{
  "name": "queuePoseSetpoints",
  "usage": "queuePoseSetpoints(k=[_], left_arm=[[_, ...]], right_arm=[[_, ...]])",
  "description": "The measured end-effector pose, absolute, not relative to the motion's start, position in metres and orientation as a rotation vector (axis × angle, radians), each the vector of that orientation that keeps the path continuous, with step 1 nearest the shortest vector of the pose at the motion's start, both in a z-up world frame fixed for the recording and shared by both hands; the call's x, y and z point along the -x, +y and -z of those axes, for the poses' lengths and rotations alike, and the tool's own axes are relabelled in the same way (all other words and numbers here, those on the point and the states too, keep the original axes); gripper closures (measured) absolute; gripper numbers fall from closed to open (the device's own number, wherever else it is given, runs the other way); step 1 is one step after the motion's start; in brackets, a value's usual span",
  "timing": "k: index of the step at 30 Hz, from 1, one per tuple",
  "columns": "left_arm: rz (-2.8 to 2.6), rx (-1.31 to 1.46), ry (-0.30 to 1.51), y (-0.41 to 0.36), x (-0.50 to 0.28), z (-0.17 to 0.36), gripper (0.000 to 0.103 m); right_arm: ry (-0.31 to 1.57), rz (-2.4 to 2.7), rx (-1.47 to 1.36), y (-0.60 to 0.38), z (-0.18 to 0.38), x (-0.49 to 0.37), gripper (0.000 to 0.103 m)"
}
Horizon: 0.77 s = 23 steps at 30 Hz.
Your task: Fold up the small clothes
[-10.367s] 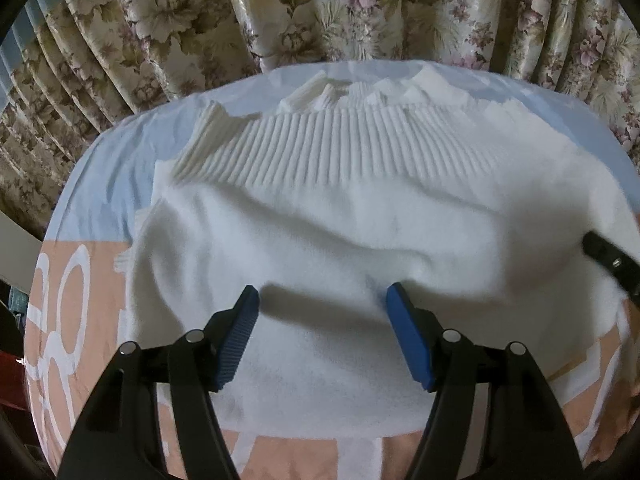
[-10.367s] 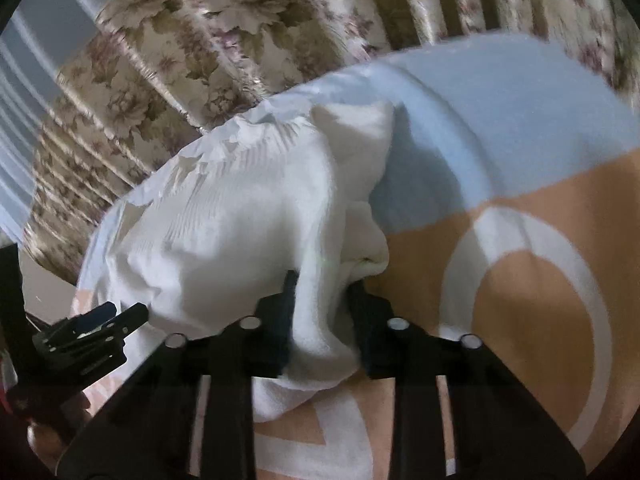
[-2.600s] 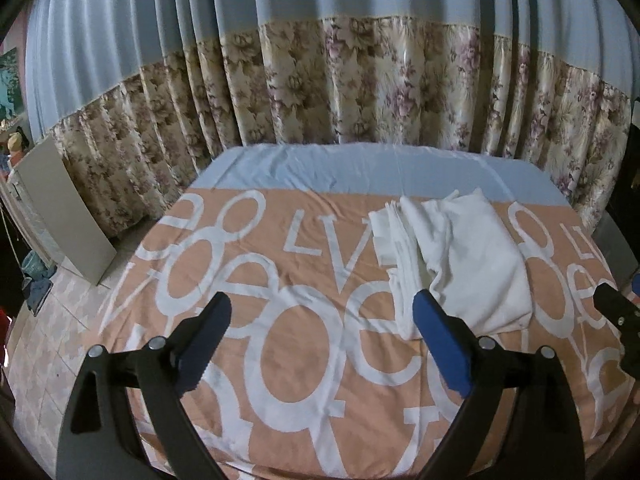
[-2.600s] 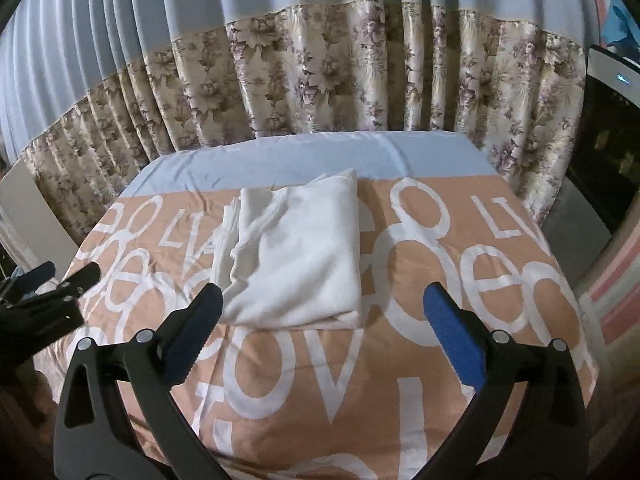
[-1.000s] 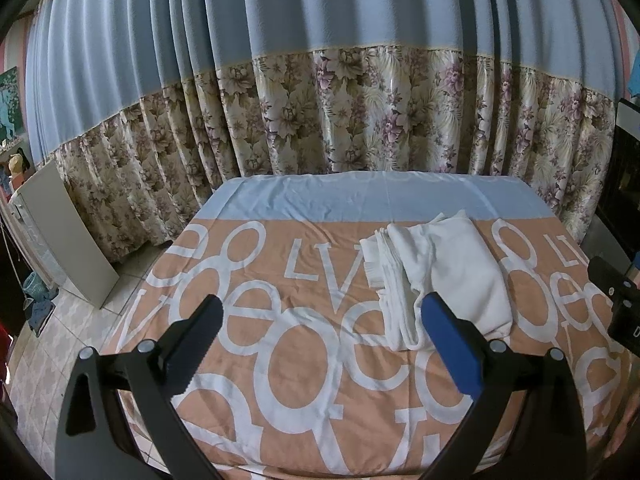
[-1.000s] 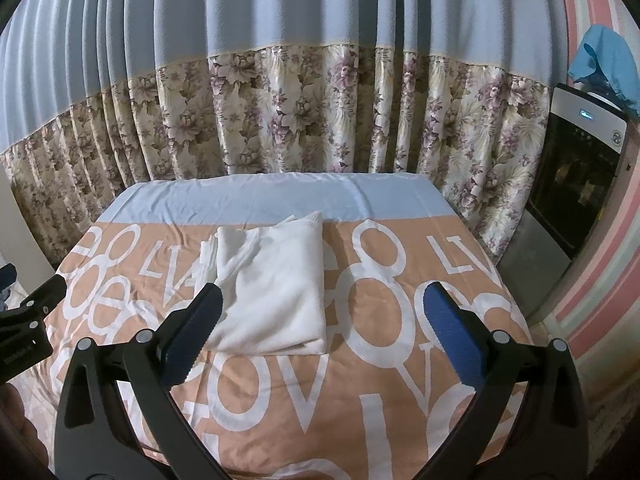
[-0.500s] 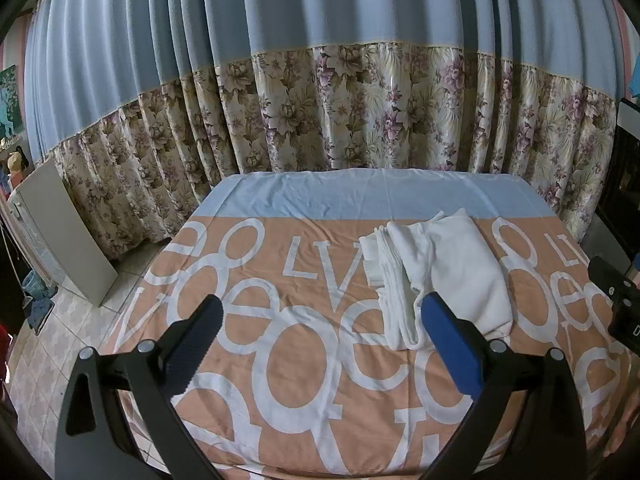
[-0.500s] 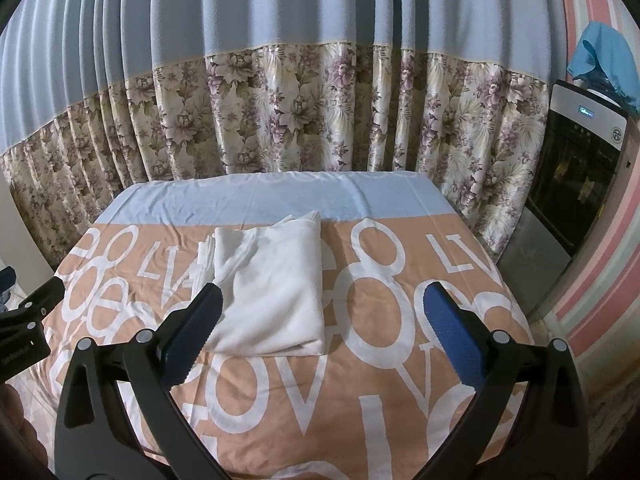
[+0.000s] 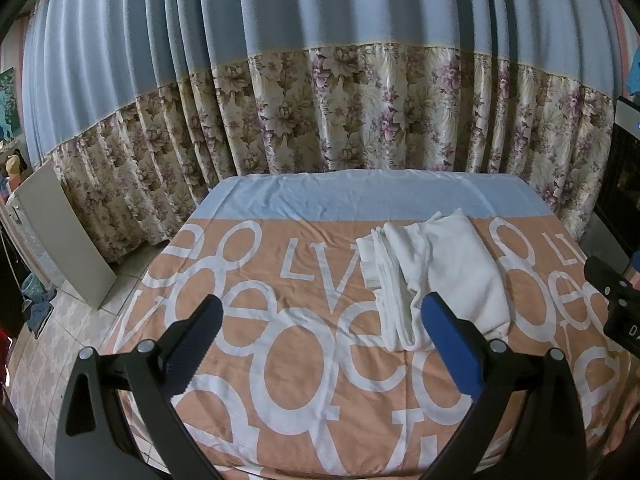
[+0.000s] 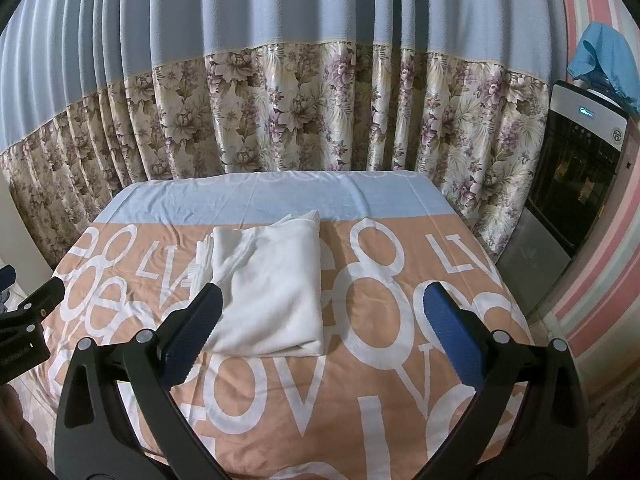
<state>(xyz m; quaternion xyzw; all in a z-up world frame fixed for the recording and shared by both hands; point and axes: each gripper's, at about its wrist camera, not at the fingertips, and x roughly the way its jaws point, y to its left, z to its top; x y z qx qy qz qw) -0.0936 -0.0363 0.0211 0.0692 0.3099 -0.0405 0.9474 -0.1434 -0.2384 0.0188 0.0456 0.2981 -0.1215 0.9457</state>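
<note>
Both my claws, left [image 9: 320, 340] and right [image 10: 320, 332], hang spread wide and empty above the bed [image 10: 400, 400] because the sweater [image 10: 272, 284] lies folded there (looks finished).

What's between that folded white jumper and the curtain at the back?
Only bedcover: past the jumper runs a bare pale-blue strip of the bedcover up to the curtain. The right wrist view shows it best.

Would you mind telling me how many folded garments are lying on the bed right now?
1: a white folded garment lies on the orange lettered bedspread, toward the bed's middle. Nothing else lies on the visible spread, and both claws are open and empty.
</note>
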Motion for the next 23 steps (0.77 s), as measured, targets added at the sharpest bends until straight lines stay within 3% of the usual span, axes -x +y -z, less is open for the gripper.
queuePoseSetpoints(k=[23], left_arm=[[0.115, -0.145, 0.659, -0.027, 0.101, -0.028, 0.002]], right_arm=[[0.621, 0.256, -0.100, -0.247, -0.005, 0.139, 0.003]])
